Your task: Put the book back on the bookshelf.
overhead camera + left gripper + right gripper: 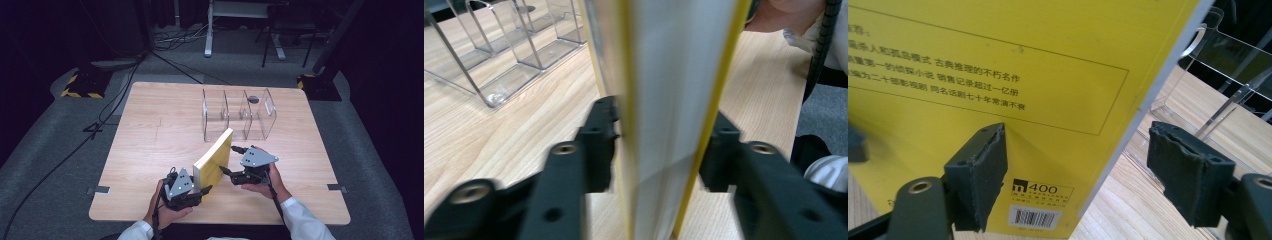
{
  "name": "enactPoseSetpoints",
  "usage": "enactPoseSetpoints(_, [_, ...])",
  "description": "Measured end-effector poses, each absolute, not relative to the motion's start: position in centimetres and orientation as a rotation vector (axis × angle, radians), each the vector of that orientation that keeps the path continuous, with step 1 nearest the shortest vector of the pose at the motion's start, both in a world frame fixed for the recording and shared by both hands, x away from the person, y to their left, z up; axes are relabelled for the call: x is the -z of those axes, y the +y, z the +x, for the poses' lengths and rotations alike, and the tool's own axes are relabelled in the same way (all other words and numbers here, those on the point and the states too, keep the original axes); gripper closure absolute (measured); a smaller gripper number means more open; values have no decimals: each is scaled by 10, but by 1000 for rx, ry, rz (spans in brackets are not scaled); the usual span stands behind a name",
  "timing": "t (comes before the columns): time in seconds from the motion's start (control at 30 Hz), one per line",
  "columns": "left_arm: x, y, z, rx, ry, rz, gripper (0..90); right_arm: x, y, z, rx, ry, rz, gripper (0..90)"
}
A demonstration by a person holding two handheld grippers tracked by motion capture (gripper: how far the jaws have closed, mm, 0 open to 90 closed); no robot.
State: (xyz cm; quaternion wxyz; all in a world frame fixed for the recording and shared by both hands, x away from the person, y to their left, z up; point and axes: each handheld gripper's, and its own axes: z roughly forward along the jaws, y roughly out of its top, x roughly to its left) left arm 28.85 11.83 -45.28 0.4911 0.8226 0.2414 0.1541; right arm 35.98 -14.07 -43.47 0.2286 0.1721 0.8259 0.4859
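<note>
Standing book (674, 100) clamped in left tool (659, 150); right tool (1078, 170) beside.

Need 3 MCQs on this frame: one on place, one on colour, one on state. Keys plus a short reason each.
1. Where does the clear acrylic rack stand?
A. on the table beyond the book
B. on the floor
C. in the person's lap

2. What colour is the cover of the book?
A. red
B. yellow
C. blue

3. How does the left gripper stand on the book?
A. far off it
B. jaws on both covers
C. lying flat under it

A: the high view shows the rack farther up the table.
B: the cover is yellow in every view.
B: the left gripper view shows a jaw against each cover.
</note>
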Motion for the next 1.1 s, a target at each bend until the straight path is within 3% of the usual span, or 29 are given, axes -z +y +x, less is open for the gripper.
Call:
enactPoseSetpoints(0.07, [452, 120, 289, -387, 587, 2002, 679, 435, -144, 360, -1338, 2269, 482, 248])
enactPoseSetpoints(0.23, [453, 128, 294, -329, 555, 1999, 737, 435, -154, 362, -1340, 2265, 489, 247])
enactPoseSetpoints(0.5, [453, 140, 293, -232, 435, 2023, 747, 439, -180, 368, -1423, 2310, 436, 233])
enactPoseSetpoints(0.73, [453, 160, 294, -118, 355, 2031, 744, 448, -177, 370, -1536, 2420, 305, 233])
enactPoseSetpoints(0.87, [453, 164, 298, -114, 338, 2039, 744, 451, -167, 366, -1559, 2466, 254, 293])
enactPoseSetpoints(1.0, [453, 167, 301, -142, 368, 2041, 729, 454, -157, 360, -1544, 2527, 153, 430])
enactPoseSetpoints(1.1, [454, 170, 301, -174, 399, 2043, 704, 456, -155, 355, -1520, 2524, 114, 467])
